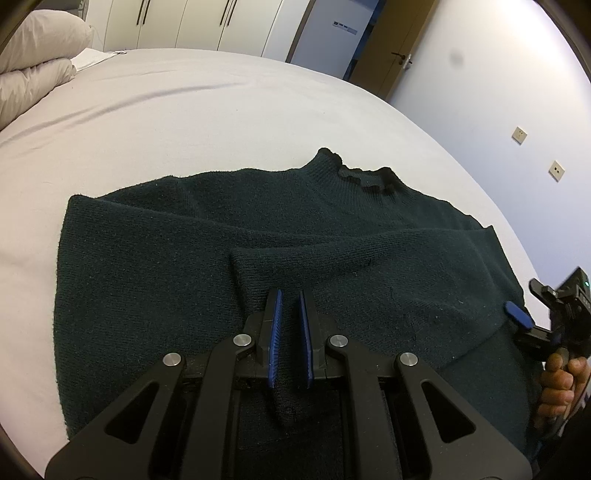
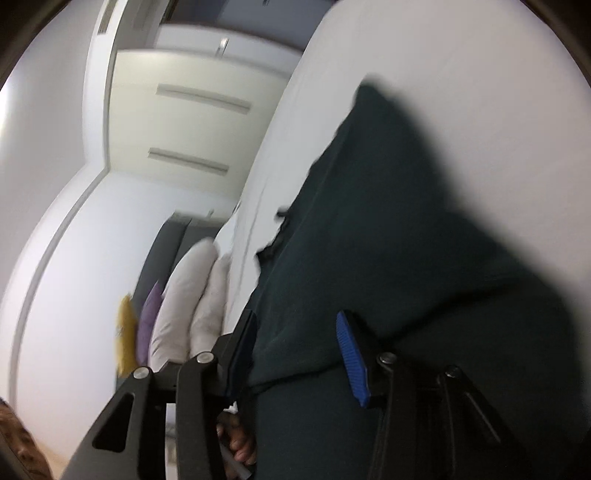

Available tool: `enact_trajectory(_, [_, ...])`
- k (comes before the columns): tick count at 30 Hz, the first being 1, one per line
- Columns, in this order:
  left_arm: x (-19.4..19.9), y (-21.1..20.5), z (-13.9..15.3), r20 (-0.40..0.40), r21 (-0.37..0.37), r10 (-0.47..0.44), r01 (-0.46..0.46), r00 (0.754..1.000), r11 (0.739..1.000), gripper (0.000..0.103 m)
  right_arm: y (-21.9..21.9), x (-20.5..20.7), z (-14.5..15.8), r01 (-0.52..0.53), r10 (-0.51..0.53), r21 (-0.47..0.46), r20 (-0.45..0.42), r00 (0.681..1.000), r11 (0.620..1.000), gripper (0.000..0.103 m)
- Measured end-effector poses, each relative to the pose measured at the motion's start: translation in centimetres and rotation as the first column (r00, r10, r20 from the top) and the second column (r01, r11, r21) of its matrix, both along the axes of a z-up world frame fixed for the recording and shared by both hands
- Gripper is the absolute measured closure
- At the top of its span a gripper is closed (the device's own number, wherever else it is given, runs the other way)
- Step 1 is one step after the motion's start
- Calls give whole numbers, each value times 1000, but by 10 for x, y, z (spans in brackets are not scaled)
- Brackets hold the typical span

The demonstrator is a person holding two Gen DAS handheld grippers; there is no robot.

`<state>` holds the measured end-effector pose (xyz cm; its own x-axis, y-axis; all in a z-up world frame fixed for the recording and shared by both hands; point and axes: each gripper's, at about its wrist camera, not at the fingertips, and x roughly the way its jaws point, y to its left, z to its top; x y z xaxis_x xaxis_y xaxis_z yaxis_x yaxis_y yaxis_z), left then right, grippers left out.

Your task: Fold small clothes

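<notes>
A dark green knit sweater (image 1: 184, 266) lies flat on the white bed (image 1: 166, 110), collar (image 1: 354, 173) away from me, with both sleeves folded across its body. My left gripper (image 1: 290, 299) hovers over the sweater's middle near the folded sleeve cuff, jaws a narrow gap apart with nothing between them. My right gripper (image 1: 519, 314) sits at the sweater's right edge. In the blurred, tilted right wrist view my right gripper (image 2: 297, 332) is open wide with the sweater's edge (image 2: 406, 240) between its fingers.
Pillows (image 1: 33, 70) are stacked at the bed's far left and show in the right wrist view (image 2: 188, 306). White wardrobe doors (image 1: 207, 26) and a wooden door (image 1: 399, 44) stand beyond the bed. A hand (image 1: 561, 384) holds the right gripper's grip.
</notes>
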<state>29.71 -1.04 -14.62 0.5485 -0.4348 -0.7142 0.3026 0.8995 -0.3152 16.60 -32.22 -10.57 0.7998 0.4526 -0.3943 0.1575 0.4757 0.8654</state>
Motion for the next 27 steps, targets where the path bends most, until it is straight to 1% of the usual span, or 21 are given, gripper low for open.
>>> enact_trajectory(3, [-1,2,1,-2,-16,3,-3,1000,1000,93,-23,-36,8,97,-98,-25,-13,995,995,53])
enact_trajectory(5, [-6,6,5,1,-21,12,-12,1000,1000,93,-30,-66,21,151,-152,-66,-11,988,986,47])
enact_trajectory(6, [-10,8,7,8,-11,22,-22,1000,1000,93,-32,-76,28,164,-166,-91,-10,986,982,44])
enact_trajectory(7, [-18,10,11,23,12,35,-35,999,999,93,-28,-88,37,181,-185,-145,-11,983,973,34])
enact_trajectory(8, [-25,11,15,41,34,48,-49,998,998,90,-20,-106,52,201,-208,-233,-3,978,951,29])
enact_trajectory(9, [-37,13,20,71,62,66,-71,995,996,76,-13,-115,60,206,-212,-280,8,977,938,28])
enact_trajectory(10, [-46,15,25,93,66,76,-82,993,994,66,1,-129,75,196,-202,-366,24,979,910,27])
enact_trajectory(11, [-60,20,32,124,51,97,-104,988,993,38,12,-137,83,188,-192,-417,33,981,889,26])
enact_trajectory(12, [-73,24,39,154,37,122,-129,981,991,25,23,-148,92,183,-181,-469,51,982,864,24])
enact_trajectory(13, [-95,29,50,207,29,161,-170,965,985,24,34,-159,100,182,-168,-510,74,983,841,19])
enact_trajectory(14, [-111,31,59,239,32,172,-185,956,982,21,46,-171,107,184,-156,-549,99,983,815,15])
enact_trajectory(15, [-126,31,66,265,37,176,-193,948,981,18,57,-181,115,189,-147,-584,120,982,790,13])
enact_trajectory(17, [-169,30,83,358,55,188,-221,915,974,13,74,-197,127,203,-134,-633,156,979,747,2])
enact_trajectory(18, [-184,28,88,390,67,181,-224,903,972,10,78,-203,131,213,-134,-648,170,976,731,0])
enact_trajectory(19, [-205,25,94,428,92,157,-216,890,972,9,87,-208,137,236,-138,-664,198,970,709,0])
enact_trajectory(20, [-222,22,96,452,119,130,-203,883,972,8,92,-219,147,257,-126,-674,237,963,693,0])
enact_trajectory(21, [-237,20,97,460,149,102,-190,882,970,8,100,-220,153,259,-111,-678,255,961,688,0])
enact_trajectory(22, [-253,19,95,448,179,75,-172,891,969,8,102,-227,160,255,-92,-677,268,959,691,0])
enact_trajectory(24, [-276,24,90,428,210,59,-163,902,964,8,102,-240,170,245,-62,-663,287,956,708,0])
enact_trajectory(26, [-304,30,85,408,246,49,-161,912,956,8,101,-253,175,254,-61,-641,307,950,724,0])
enact_trajectory(27, [-314,31,82,402,260,39,-155,915,953,8,99,-262,178,270,-72,-632,320,945,727,0])
